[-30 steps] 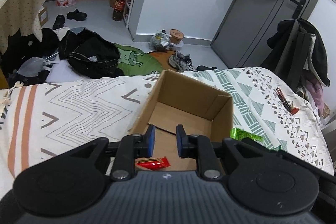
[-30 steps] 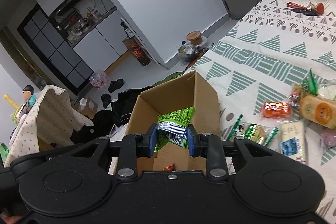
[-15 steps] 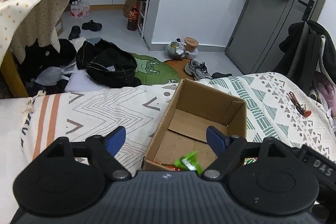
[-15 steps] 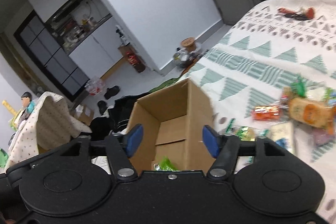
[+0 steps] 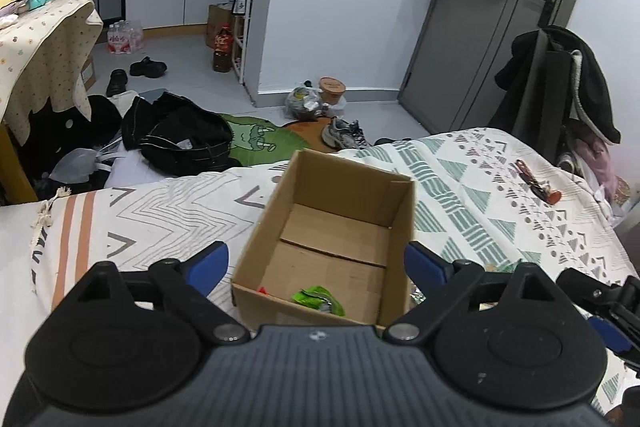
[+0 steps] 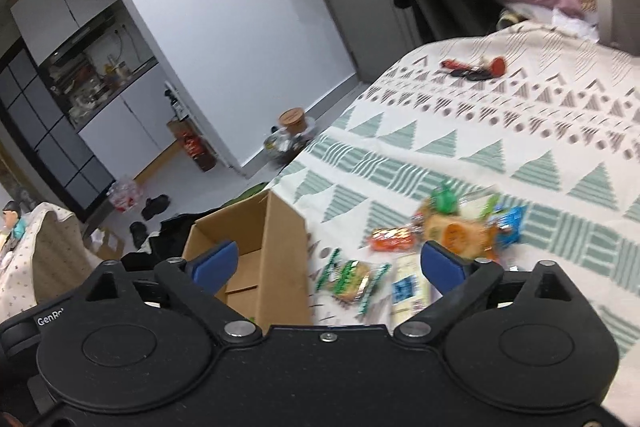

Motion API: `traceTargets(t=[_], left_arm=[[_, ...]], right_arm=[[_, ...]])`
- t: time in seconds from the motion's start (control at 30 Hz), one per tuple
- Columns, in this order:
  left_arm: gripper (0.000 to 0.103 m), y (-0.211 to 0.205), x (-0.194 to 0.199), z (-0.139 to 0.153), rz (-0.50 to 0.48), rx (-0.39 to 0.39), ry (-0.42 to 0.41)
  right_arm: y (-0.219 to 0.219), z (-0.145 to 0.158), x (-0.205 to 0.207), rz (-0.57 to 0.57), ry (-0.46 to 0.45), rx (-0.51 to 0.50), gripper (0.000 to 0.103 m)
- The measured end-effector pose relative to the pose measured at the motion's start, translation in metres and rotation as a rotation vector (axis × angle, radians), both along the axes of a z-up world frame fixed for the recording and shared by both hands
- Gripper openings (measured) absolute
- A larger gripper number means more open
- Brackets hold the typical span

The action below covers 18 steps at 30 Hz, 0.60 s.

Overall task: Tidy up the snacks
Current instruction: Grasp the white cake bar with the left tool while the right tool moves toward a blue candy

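An open cardboard box (image 5: 344, 187) stands on the patterned bedspread (image 5: 160, 211). Inside it lies a crumpled green snack packet (image 5: 318, 301), with a bit of red wrapper (image 5: 262, 290) near the front wall. My left gripper (image 5: 316, 261) hangs open above the box's near end, holding nothing. In the right wrist view the box (image 6: 276, 247) is at the left, and my right gripper (image 6: 328, 263) is open and empty, over the box's right wall. To its right lie several loose snacks: an orange packet (image 6: 390, 239), a tan packet (image 6: 456, 233), green-striped packets (image 6: 352, 277) and a blue one (image 6: 510, 223).
Keys with a red fob (image 6: 474, 67) lie farther up the bed. Black bags and clothes (image 5: 176, 137), shoes and a green mat (image 5: 256, 143) cover the floor beyond the bed's edge. A draped table (image 5: 44, 39) stands at the left, a coat-covered chair (image 5: 560, 87) at the right.
Both grippers opened and let go: the red snack and the green packet now lie in the box. Both pulled back, and the right one swung right toward the loose snacks.
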<state>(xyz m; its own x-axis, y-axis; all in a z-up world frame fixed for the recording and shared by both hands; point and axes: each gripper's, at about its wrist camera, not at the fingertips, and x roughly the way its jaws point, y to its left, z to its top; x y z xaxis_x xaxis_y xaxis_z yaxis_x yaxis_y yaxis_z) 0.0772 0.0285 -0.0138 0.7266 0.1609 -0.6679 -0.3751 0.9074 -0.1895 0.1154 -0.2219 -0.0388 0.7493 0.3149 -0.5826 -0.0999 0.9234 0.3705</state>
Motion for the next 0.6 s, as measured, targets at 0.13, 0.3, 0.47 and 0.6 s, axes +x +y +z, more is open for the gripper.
traceTargets(t=[0.13, 0.3, 0.47, 0.6], left_arm=[[0.094, -0.008, -0.004, 0.003, -0.024, -0.015, -0.007], [0.094, -0.016, -0.007, 0.006, -0.061, -0.025, 0.001], [0.094, -0.028, -0.009, 0.004, -0.112, -0.030, 0.005], [0.094, -0.039, -0.008, 0.001, -0.161, -0.044, 0.016]], right_arm=[[-0.017, 0.004, -0.013, -0.038, -0.018, -0.006, 0.101], [-0.037, 0.001, -0.031, -0.094, -0.026, -0.047, 0.103], [-0.055, -0.001, -0.042, -0.151, -0.011, -0.042, 0.103], [-0.063, -0.005, -0.051, -0.190, 0.003, -0.052, 0.103]])
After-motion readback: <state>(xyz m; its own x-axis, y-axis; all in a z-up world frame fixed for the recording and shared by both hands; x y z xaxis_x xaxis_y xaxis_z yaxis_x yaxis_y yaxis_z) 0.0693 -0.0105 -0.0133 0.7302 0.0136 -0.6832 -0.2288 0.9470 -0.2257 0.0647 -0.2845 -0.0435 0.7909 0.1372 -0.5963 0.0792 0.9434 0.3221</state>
